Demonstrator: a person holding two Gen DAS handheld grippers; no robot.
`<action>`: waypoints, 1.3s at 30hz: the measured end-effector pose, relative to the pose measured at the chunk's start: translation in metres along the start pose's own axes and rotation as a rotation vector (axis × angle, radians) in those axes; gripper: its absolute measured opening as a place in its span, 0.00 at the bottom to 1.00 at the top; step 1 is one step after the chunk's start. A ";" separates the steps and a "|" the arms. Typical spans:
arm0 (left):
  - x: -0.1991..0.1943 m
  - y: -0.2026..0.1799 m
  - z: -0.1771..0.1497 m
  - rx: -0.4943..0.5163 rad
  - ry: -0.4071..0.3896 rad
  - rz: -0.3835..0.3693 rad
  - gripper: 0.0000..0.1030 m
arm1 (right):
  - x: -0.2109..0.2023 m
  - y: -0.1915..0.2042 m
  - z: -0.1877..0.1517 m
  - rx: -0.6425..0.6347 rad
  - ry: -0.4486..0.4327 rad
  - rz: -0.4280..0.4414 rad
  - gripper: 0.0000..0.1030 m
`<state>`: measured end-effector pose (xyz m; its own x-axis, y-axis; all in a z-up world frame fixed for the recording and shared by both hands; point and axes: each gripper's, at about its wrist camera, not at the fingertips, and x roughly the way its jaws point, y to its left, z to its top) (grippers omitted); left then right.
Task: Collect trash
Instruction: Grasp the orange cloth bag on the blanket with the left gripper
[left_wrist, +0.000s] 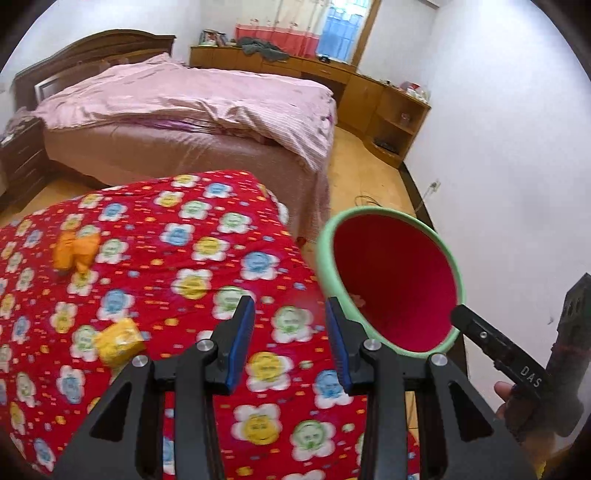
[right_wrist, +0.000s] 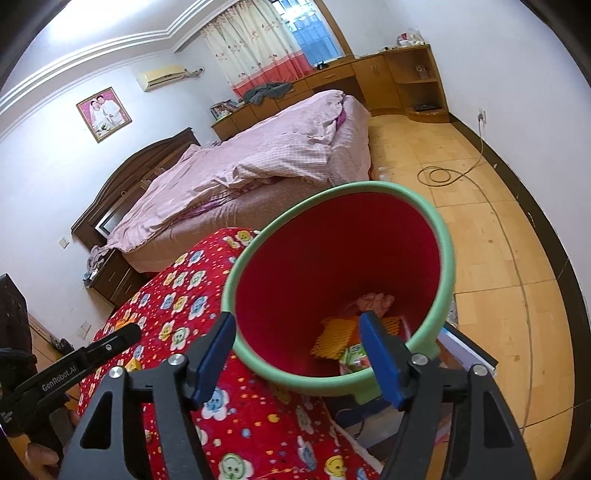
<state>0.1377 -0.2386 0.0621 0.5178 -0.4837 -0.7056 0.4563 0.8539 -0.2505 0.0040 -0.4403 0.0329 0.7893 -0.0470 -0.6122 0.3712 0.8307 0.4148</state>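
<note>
Trash: partly binned in red bin (right_wrist: 332, 258), orange scrap (left_wrist: 75, 251) at ten o'clock, yellow packet (left_wrist: 118, 341) at eight o'clock left on quilt (left_wrist: 207, 258); left tool (left_wrist: 290, 321), right tool (right_wrist: 297, 345) released, empty.

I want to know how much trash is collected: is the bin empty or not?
Not empty. The bin holds an orange wrapper, a pink scrap and another packet at its bottom.

I see a red flowered quilt (left_wrist: 207, 266) with an orange wrapper (left_wrist: 75, 251) and, nearer me, a yellow packet (left_wrist: 120, 341).
</note>
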 end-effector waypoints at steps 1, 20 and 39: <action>-0.002 0.005 0.001 -0.008 -0.004 0.006 0.38 | 0.001 0.004 -0.001 -0.005 0.000 0.002 0.72; 0.001 0.160 0.035 -0.170 0.005 0.245 0.38 | 0.039 0.068 0.002 -0.081 0.046 0.035 0.75; 0.063 0.230 0.041 -0.336 0.063 0.300 0.44 | 0.072 0.061 -0.001 -0.052 0.121 0.021 0.76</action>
<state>0.3050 -0.0800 -0.0130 0.5418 -0.2019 -0.8159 0.0271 0.9744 -0.2231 0.0831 -0.3926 0.0136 0.7307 0.0353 -0.6818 0.3269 0.8586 0.3948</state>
